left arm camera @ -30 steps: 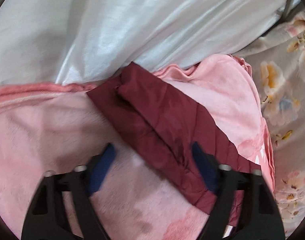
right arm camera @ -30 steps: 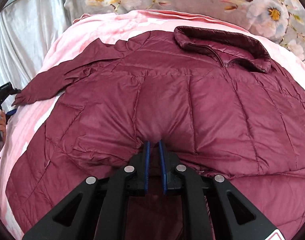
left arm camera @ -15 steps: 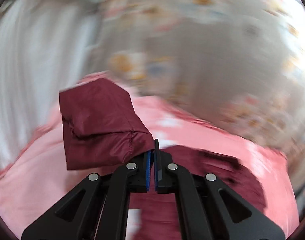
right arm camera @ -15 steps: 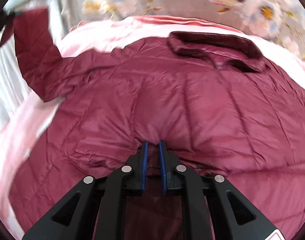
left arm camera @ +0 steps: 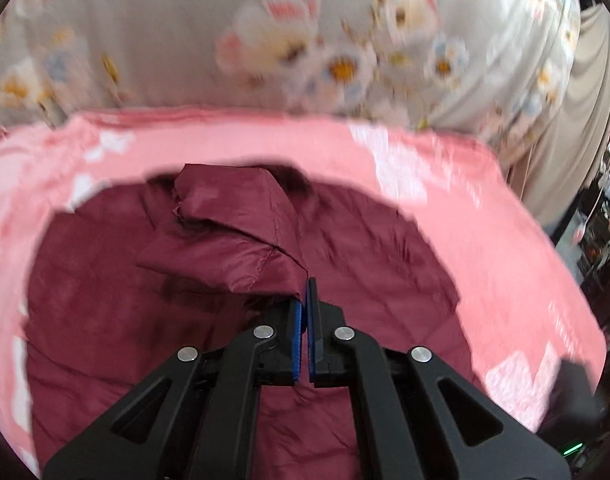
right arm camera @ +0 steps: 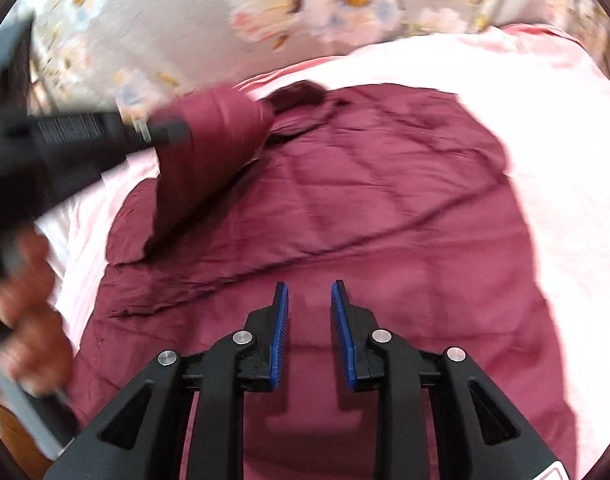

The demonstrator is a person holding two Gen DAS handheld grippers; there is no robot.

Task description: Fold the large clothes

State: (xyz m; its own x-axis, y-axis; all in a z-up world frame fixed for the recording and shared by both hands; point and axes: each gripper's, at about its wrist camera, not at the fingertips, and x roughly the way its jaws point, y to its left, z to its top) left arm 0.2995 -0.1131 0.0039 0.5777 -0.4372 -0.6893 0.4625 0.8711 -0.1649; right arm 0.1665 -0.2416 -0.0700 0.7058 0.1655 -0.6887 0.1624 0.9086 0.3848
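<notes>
Left gripper [left arm camera: 305, 300] clamped on jacket sleeve [left arm camera: 233, 240] above the jacket [right arm camera: 385, 220]; right gripper [right arm camera: 308, 300] spread, holding nothing.

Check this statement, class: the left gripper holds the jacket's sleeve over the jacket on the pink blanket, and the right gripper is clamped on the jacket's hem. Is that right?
One part is wrong. The right gripper is open, its fingers apart above the jacket, as the right wrist view shows. The left gripper does hold the sleeve over the jacket on the pink blanket.
</notes>
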